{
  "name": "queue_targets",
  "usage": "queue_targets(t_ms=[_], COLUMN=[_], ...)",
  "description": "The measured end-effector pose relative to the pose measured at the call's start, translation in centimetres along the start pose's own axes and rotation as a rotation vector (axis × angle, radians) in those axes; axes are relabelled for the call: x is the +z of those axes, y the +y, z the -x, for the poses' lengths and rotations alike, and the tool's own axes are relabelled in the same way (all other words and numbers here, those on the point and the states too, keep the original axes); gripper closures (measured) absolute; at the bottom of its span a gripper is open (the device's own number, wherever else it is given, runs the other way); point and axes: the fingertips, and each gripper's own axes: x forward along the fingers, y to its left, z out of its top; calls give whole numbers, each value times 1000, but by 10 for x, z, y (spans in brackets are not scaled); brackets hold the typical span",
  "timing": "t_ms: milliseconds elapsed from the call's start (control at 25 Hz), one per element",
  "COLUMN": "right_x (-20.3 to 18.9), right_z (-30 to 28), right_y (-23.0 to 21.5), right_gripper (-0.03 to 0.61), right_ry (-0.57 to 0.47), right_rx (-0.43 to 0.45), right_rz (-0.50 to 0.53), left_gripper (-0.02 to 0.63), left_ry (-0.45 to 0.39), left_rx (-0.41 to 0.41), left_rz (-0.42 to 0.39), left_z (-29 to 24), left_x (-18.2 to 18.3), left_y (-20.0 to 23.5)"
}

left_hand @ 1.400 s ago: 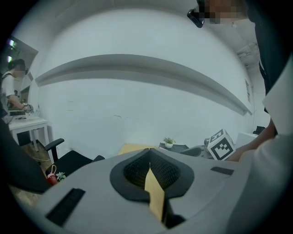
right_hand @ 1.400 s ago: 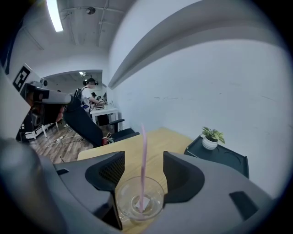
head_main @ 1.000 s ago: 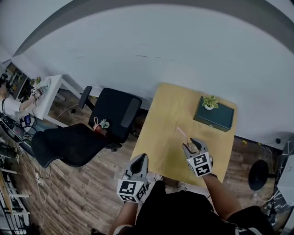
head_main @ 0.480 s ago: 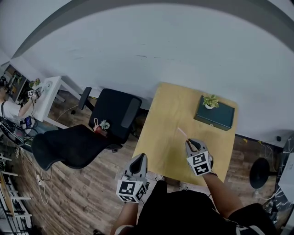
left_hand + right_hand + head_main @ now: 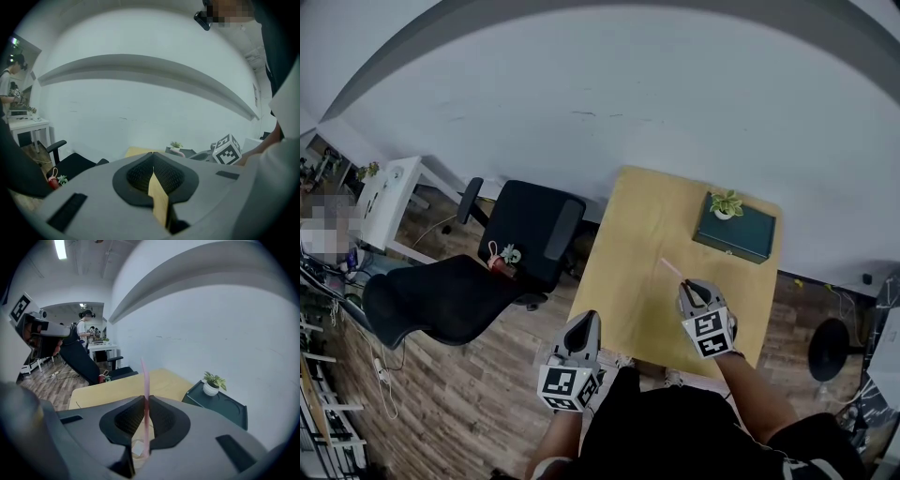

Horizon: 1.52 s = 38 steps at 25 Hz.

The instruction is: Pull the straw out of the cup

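Note:
A thin pink straw [image 5: 144, 376] stands upright between the pads of my right gripper [image 5: 146, 398], whose jaws have just been closing and now pinch it. Below the jaws, part of a pale cup [image 5: 137, 447] shows, with the straw's lower end going down into it. In the head view the right gripper [image 5: 692, 286] hovers over the near part of the wooden table [image 5: 647, 216], and the straw [image 5: 668, 267] pokes out up-left of it; the cup is hidden there. My left gripper [image 5: 589, 319] hangs off the table's near left corner with its jaws together and nothing held, as the left gripper view [image 5: 152, 154] also shows.
A dark green box [image 5: 745, 239] with a small potted plant [image 5: 727, 204] sits at the table's far right. Two black office chairs [image 5: 534, 234] [image 5: 441, 295] stand on the wood floor to the left. A white desk [image 5: 389, 192] is at the far left.
The right gripper's jaws have closed from open around the straw to pinching it. The left gripper has stayed where it was.

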Motion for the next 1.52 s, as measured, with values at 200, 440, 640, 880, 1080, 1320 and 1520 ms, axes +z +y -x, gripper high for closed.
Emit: queue_targets(t_ms=[200, 440, 640, 880, 1080, 1320, 1520], right_x=[15, 45, 81, 126, 149, 168, 174], right_z=[20, 45, 73, 109, 132, 159, 170], right_y=[-3, -6, -6, -11, -13, -13, -16], right_gripper=[528, 529, 529, 529, 529, 531, 532], right_ry=[-66, -169, -279, -430, -528, -601, -612], right_rx=[-6, -18, -38, -67, -96, -122, -154], right_rz=[-39, -42, -50, -53, -51, -51, -40], left_gripper=[594, 594, 595, 595, 595, 595, 595], left_ry=[7, 3, 3, -7, -24, -56, -64], left_rx=[-8, -37, -63, -72, -78, -49, -69], left_rz=[4, -6, -13, -15, -32, -33, -47], left_z=[0, -6, -11, -18, -22, -22, -25], left_x=[-3, 2, 2, 9, 19, 37, 45], left_y=[-2, -9, -16, -14, -13, 5, 4])
